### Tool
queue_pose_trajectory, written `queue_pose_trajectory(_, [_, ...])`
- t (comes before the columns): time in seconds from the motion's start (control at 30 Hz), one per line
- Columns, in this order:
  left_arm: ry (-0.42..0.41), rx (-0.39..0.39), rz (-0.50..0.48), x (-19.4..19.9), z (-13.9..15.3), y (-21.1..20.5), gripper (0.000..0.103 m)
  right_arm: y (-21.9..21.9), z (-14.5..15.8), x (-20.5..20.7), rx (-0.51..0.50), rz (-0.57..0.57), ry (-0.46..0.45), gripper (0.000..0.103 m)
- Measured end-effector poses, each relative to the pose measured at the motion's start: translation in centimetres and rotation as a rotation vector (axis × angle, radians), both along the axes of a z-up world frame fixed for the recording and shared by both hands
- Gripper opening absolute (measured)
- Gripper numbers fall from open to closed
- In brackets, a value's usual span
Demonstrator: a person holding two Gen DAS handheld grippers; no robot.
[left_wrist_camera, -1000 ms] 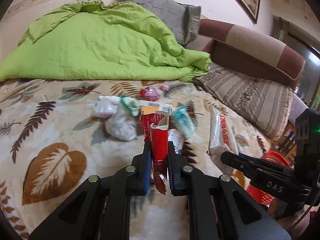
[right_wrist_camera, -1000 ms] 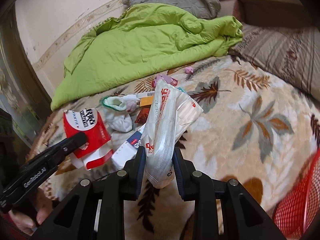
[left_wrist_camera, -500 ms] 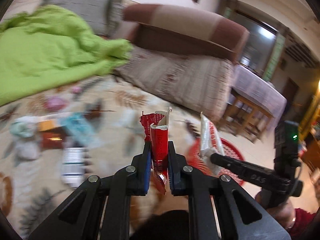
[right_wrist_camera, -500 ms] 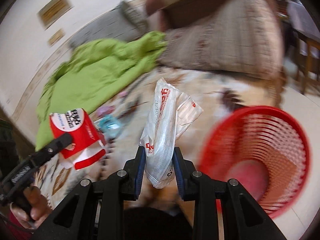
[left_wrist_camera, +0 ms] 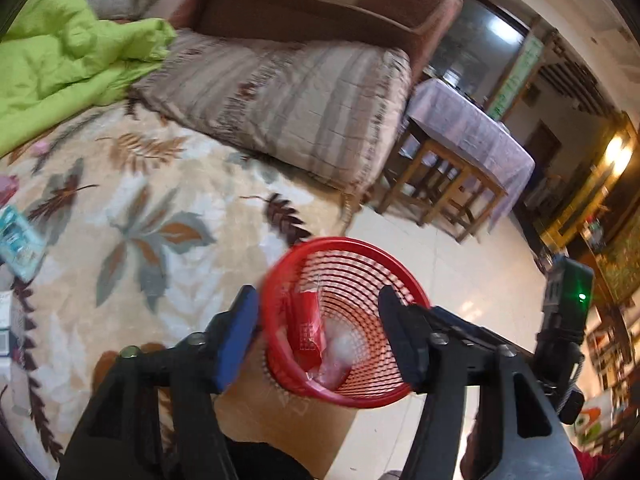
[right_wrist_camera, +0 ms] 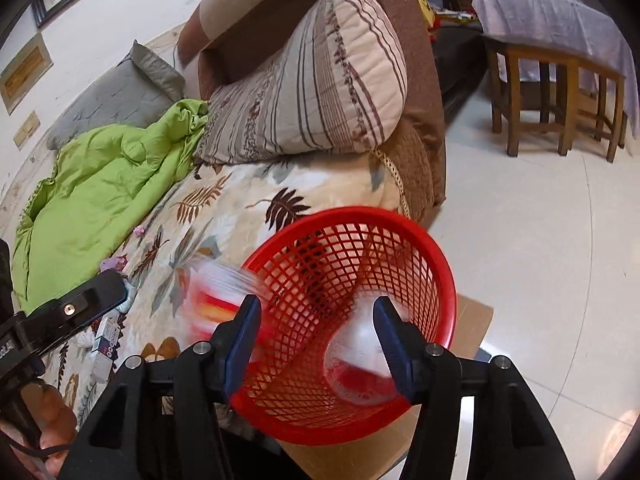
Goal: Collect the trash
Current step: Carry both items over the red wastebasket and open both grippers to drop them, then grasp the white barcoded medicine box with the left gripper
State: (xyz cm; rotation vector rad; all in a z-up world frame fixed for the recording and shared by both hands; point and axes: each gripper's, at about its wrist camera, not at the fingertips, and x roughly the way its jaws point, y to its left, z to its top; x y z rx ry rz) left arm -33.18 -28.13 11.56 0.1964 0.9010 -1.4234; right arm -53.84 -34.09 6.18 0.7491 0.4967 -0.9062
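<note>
Both grippers over the red mesh basket (left_wrist_camera: 343, 320), at the bed's edge. Left gripper (left_wrist_camera: 316, 336): fingers spread wide, nothing between them. Right gripper (right_wrist_camera: 316, 344): likewise wide apart, empty. Red wrapper (left_wrist_camera: 306, 330) inside basket, upright against the near wall; whitish clear plastic (right_wrist_camera: 356, 356) at the bottom, blurred. Smeared red-white shape (right_wrist_camera: 224, 292) at basket's left rim, identity unclear. Teal packet (left_wrist_camera: 18, 238) on leaf-print blanket (left_wrist_camera: 132, 216), cut by frame edge.

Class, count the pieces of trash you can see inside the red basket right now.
2: a red wrapper against the left inner wall of the red basket, and a clear plastic bag at the bottom. More may lie hidden beneath.
</note>
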Motion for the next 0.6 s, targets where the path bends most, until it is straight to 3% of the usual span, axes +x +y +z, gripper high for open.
queue_pose_trajectory(0.2, [-0.036,-0.006,0.116,4.3,0.2,4.6,0.061,1.4,0.7,3.0,-0.032,0.072,-0.022,0.063])
queue_pose_trajectory(0.6, [-0.045,0.082,0.445,14.4,-1.9,17.8,0.062,8.6,1.8,15.7,-0.083,0.445,-0.010,0.065])
